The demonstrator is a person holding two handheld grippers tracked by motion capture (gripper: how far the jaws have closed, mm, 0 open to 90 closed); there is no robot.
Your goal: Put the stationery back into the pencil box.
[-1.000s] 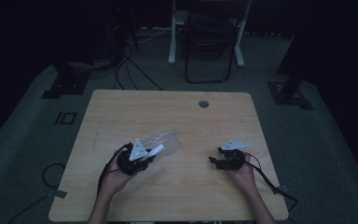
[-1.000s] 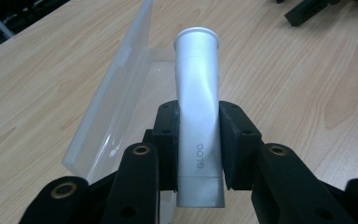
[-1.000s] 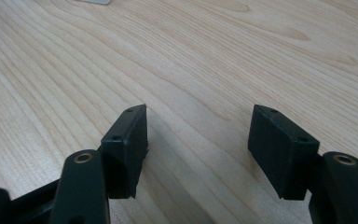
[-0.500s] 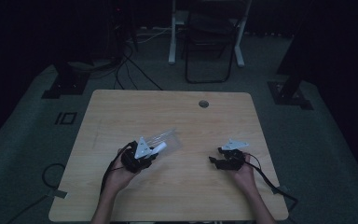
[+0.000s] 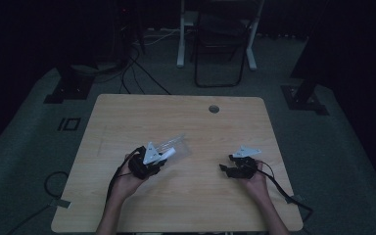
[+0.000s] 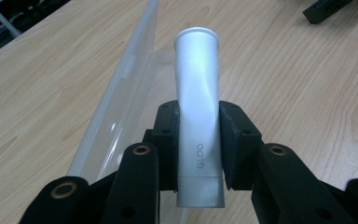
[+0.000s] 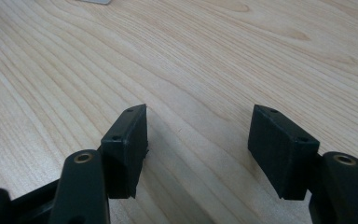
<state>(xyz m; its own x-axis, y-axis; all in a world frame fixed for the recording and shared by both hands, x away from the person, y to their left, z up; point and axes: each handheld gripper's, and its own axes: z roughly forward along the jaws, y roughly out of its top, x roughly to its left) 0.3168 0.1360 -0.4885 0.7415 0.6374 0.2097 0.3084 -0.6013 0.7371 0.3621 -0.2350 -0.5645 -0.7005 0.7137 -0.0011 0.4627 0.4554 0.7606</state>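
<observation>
Two grippers over a wooden table [image 5: 186,205], one in each hand of a person whose forearms come in from the bottom of the high view. Left gripper [image 6: 199,135] is clamped on a silver tube [image 6: 198,107], pads pressing it from both sides around its lower half; lettering GLOO runs along the tube near the crimped end, which sits closest to the camera, and the round flared end points away. In the high view the left gripper [image 5: 152,159] sits left of centre on the near half of the table, tube end poking out toward the middle. Clear plastic tray [image 6: 121,88] just beside the tube, long edge running away from the jaws; its wall is seen behind and left of the tube, cannot tell if they touch. Same tray in the high view [image 5: 174,144], just past the left gripper. Right gripper [image 7: 198,144] has jaws spread apart with nothing between them, bare wood below; in the high view it [image 5: 227,164] rests low on the right side, well apart from tube and tray
</observation>
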